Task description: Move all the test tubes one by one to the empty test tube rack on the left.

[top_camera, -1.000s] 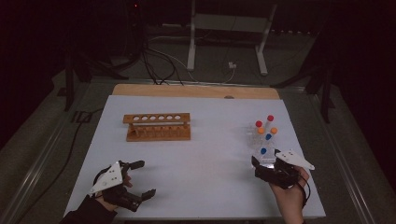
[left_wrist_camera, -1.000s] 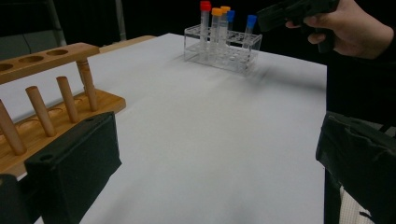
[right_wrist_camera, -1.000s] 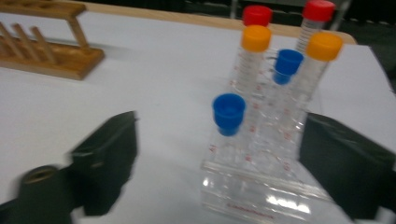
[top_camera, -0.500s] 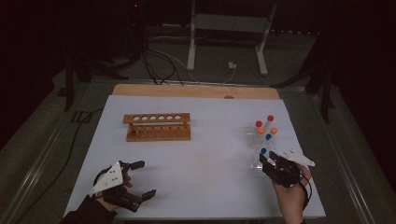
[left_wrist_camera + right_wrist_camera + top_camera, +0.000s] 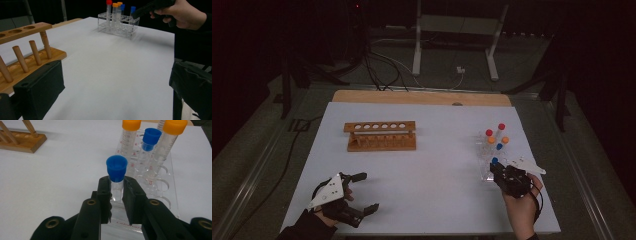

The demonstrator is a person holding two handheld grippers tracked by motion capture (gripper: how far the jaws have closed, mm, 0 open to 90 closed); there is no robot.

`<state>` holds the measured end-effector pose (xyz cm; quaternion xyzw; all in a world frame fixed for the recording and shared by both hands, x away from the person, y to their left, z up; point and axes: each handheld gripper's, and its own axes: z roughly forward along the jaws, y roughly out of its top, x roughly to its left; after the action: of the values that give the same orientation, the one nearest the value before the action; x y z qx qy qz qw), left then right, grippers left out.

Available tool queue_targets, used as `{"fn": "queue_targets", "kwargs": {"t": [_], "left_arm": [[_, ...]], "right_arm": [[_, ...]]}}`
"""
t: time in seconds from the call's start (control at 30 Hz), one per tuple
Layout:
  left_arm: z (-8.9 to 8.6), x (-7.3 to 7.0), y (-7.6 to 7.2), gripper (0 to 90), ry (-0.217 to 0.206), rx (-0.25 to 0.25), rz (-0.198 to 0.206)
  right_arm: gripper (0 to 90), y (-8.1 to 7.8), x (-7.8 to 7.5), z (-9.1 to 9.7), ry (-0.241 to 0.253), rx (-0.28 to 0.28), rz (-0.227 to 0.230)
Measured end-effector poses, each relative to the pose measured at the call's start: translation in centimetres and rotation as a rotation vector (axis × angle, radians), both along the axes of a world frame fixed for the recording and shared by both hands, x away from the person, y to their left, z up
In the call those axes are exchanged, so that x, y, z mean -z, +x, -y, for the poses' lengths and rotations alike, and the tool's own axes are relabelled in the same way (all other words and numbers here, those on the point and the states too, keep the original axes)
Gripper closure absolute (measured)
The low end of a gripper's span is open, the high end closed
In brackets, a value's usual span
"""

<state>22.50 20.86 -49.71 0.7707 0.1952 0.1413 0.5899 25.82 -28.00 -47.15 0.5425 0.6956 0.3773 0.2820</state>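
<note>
1. The right gripper (image 5: 117, 192) is pinching the blue-capped tube (image 5: 116, 176) just under its cap, its jaws having just been closing on it.
2. That tube is standing upright in the clear rack (image 5: 486, 170) near the tabletop's (image 5: 427, 165) right edge, toward the near corner.
3. The left gripper (image 5: 362, 192) is hovering at the near left corner, jaws spread wide with nothing between them.
4. The wooden rack (image 5: 381, 136) is sitting left of centre, well apart from both.
</note>
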Motion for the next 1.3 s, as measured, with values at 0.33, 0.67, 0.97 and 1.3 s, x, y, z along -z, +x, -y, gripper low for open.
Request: {"fn": "queue_targets", "kwargs": {"t": [0.33, 0.67, 0.97, 1.3], "left_arm": [[0.0, 0.0, 0.0, 0.4, -0.003, -0.001, 0.0], [-0.1, 0.0, 0.0, 0.4, -0.007, -0.004, -0.006], [0.2, 0.0, 0.0, 0.4, 0.007, -0.003, -0.005], [0.4, 0.1, 0.1, 0.4, 0.017, -0.005, -0.013]], "right_arm": [[76.7, -0.2, -0.4, 0.1, 0.0, -0.01, 0.036], [76.7, -1.2, -2.6, 0.4, 0.0, -0.028, 0.108], [76.8, -2.4, -4.1, -0.3, -0.035, -0.026, 0.186], [76.7, -3.1, -5.2, -1.3, -0.04, -0.051, 0.241]]}}
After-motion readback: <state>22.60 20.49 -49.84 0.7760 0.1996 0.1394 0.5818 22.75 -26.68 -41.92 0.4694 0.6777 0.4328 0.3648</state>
